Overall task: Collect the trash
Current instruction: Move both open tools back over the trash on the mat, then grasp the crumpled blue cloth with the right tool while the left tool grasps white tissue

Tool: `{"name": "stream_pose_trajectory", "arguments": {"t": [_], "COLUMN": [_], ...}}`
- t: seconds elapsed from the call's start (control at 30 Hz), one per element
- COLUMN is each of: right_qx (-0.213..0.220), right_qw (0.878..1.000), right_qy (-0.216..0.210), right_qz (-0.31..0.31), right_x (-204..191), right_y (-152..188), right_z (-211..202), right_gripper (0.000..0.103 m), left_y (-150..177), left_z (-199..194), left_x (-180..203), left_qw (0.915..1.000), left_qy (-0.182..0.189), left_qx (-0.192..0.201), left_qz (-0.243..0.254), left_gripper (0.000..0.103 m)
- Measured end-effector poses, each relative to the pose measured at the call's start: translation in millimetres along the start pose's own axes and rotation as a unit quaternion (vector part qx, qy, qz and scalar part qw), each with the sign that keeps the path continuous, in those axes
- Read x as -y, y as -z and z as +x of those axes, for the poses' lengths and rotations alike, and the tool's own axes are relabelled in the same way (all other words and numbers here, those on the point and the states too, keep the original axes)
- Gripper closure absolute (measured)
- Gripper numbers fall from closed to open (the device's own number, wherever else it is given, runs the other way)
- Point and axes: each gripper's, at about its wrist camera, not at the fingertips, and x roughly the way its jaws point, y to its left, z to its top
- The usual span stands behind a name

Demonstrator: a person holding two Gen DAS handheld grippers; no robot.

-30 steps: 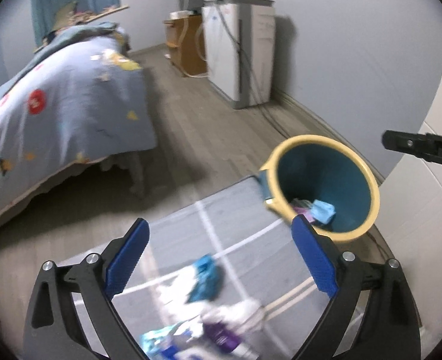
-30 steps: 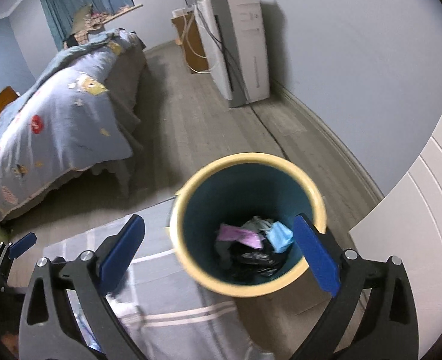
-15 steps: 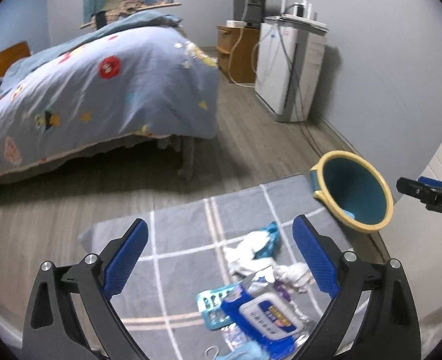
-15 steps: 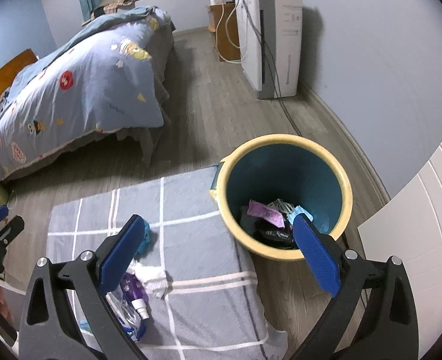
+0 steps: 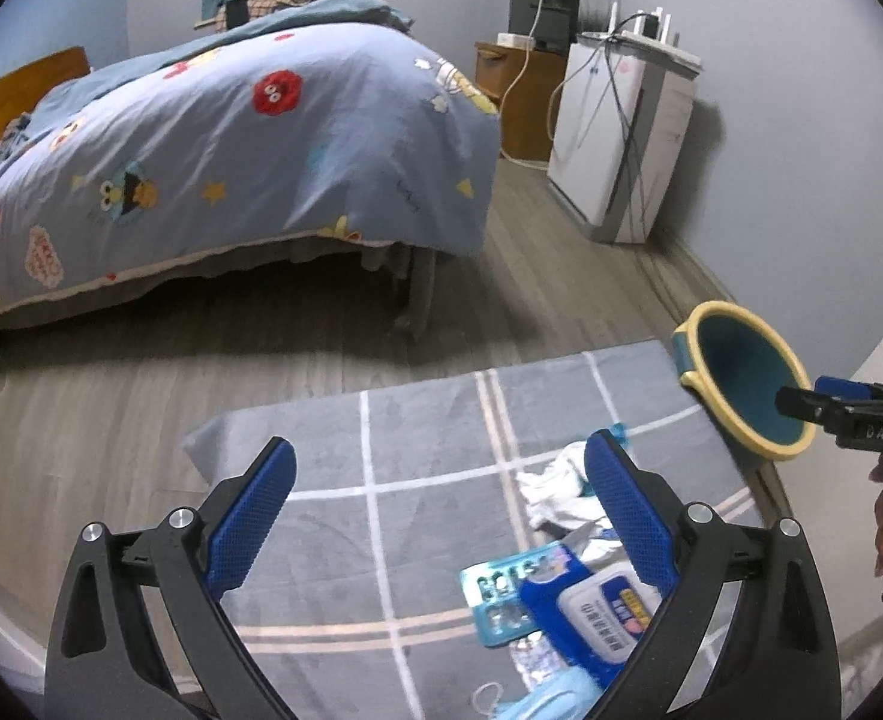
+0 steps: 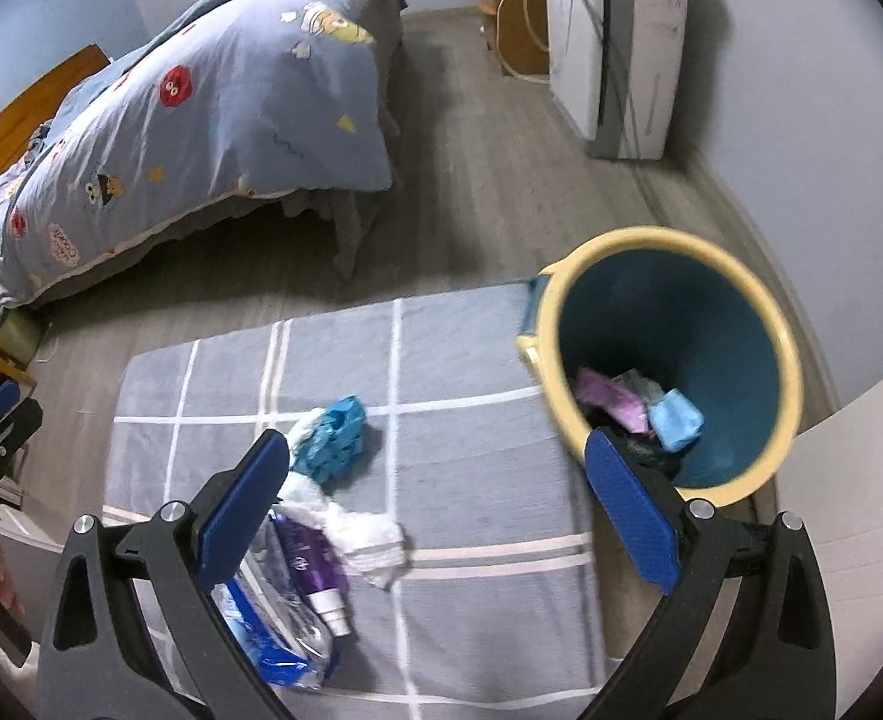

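My left tool point(image 5: 438, 474) is spread wide with nothing between its blue pads, held above a grey rug point(image 5: 429, 420) crossed by pale lines. My right tool point(image 6: 435, 468) is likewise spread and carries nothing.

Trash on the rug: a crumpled white tissue point(image 6: 363, 531), touching a crumpled blue glove point(image 6: 330, 438) on its far side; just beside the tissue, a purple tube point(image 6: 315, 567) lying flat on a clear plastic wrapper point(image 6: 279, 618). In the left view, a blue wet-wipe pack point(image 5: 591, 606) overlaps a teal blister card point(image 5: 501, 591), and a light blue face mask point(image 5: 555, 699) lies at the near edge.

Waste bin point(image 6: 669, 294): teal inside, yellow rim, standing at the far right corner of the rug; whether it rests on the rug or the floor, I cannot tell. It holds a pink wrapper point(image 6: 612, 399), a light blue piece point(image 6: 675, 420) and dark material beneath.

Background: a bed point(image 5: 231, 144) with a patterned blue quilt, and a white appliance point(image 5: 621, 138) against the wall.
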Motion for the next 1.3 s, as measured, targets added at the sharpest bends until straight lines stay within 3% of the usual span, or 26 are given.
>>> {"name": "stream_pose_trajectory", "arguments": {"t": [0.5, 0.6, 0.67, 0.73, 1.03, 1.1, 1.13, 1.3], "right_qx": [-0.076, -0.084, -0.088, -0.095, -0.125, -0.138, -0.145, -0.135], "right_qw": [0.997, 0.996, 0.995, 0.994, 0.988, 0.984, 0.981, 0.981], "right_qy": [-0.021, -0.029, -0.036, -0.036, -0.041, -0.061, -0.072, -0.088], "right_qz": [0.000, 0.014, 0.027, 0.036, 0.076, 0.095, 0.105, 0.104], "right_x": [-49.1, -52.4, -50.3, -48.3, -37.4, -34.9, -33.2, -32.1], "right_y": [-1.7, -4.2, -6.8, -9.4, -15.8, -13.9, -12.4, -17.4], "right_z": [78.2, 90.4, 97.1, 105.0, 143.4, 153.7, 156.6, 145.7], "right_gripper": [0.007, 0.027, 0.047, 0.057, 0.057, 0.069, 0.081, 0.089], "left_y": [13.6, 18.2, 20.4, 21.1, 15.4, 14.7, 14.5, 12.9], "left_z": [22.4, 31.8, 38.0, 43.3, 54.1, 58.1, 60.3, 69.2], "left_x": [-28.2, -28.9, -26.2, -22.7, -11.8, -9.7, -8.1, 3.8], "left_qw": [0.9983, 0.9973, 0.9968, 0.9963, 0.9966, 0.9965, 0.9962, 0.9952], "left_qy": [-0.030, -0.033, -0.032, -0.032, -0.006, -0.003, -0.003, 0.001], "left_qx": [-0.041, -0.055, -0.061, -0.064, -0.067, -0.070, -0.072, -0.078], "left_qz": [0.028, 0.035, 0.042, 0.048, 0.047, 0.047, 0.048, 0.059], "left_gripper": [0.007, 0.007, 0.007, 0.007, 0.007, 0.007, 0.007, 0.007]}}
